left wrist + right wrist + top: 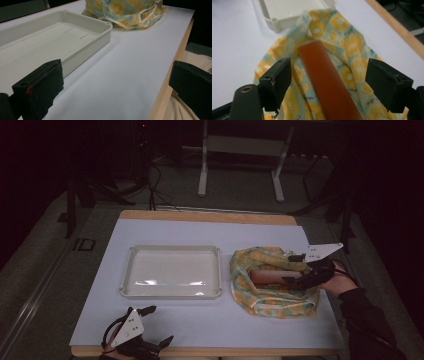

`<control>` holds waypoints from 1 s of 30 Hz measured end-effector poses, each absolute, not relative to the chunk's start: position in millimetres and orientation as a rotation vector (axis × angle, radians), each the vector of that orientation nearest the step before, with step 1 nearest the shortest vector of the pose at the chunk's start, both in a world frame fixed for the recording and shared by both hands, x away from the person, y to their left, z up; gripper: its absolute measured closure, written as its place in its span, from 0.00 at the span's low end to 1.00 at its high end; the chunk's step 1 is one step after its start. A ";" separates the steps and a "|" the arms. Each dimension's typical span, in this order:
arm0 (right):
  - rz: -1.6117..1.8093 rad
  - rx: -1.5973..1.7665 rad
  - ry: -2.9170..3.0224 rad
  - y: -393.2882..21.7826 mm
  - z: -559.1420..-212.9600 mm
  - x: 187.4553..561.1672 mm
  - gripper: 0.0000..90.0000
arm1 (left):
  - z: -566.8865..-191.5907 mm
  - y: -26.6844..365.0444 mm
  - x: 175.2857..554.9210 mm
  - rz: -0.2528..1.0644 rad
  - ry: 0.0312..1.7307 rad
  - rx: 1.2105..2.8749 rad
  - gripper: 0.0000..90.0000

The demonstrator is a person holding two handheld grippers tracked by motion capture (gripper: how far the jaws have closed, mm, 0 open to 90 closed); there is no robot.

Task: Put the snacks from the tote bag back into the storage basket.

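Orange bar (325,80) lying on the lemon-print cloth (272,282) near the desk's (165,325) right edge, between my right hand-held gripper's (328,86) parted jaws, untouched, my left hand-held gripper (152,325) gaping empty at the near edge, white tray (172,292) mid-desk.

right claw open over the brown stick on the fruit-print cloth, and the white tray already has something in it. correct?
One thing is off: the white tray is empty, as the high view shows. The rest holds: the right claw stands open with the brown stick between its jaws, untouched by the pads, on the fruit-print cloth.
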State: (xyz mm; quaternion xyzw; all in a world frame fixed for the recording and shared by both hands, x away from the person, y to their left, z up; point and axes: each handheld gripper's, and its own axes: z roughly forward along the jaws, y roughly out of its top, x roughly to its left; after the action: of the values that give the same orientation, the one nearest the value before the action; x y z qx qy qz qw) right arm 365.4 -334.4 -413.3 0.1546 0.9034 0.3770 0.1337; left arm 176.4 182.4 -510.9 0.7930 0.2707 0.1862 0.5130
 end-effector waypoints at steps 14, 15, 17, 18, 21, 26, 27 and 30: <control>0.915 0.489 2.718 -346.2 -446.8 388.2 0.26 | -512.4 183.1 177.0 0.444 0.658 1.912 0.00; 0.900 0.490 2.725 -346.4 -448.6 388.7 0.26 | -512.5 183.1 177.1 0.443 0.658 1.913 0.00; 0.879 0.495 2.729 -347.3 -451.7 389.8 0.26 | -512.7 183.1 177.1 0.442 0.656 1.916 0.00; 0.866 0.502 2.738 -348.4 -453.8 390.8 0.26 | -512.7 183.1 177.2 0.441 0.656 1.916 0.00; 0.830 0.509 2.757 -349.7 -457.6 392.8 0.26 | -513.0 183.0 177.7 0.440 0.658 1.915 0.00; 0.784 0.501 2.782 -347.4 -460.7 395.9 0.26 | -513.8 182.5 178.3 0.433 0.662 1.919 0.00; 0.757 0.496 2.794 -345.9 -461.5 396.6 0.25 | -513.8 182.6 178.4 0.434 0.663 1.917 0.00; 0.733 0.494 2.817 -344.2 -463.7 396.7 0.25 | -513.6 183.5 178.2 0.433 0.664 1.913 0.00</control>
State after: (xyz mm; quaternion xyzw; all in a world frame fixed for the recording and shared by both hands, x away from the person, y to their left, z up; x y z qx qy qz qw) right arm 396.7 -344.2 -463.7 0.1667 0.9499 0.2470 0.0943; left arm 178.2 183.5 -513.6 0.7945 0.2759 0.1796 0.5102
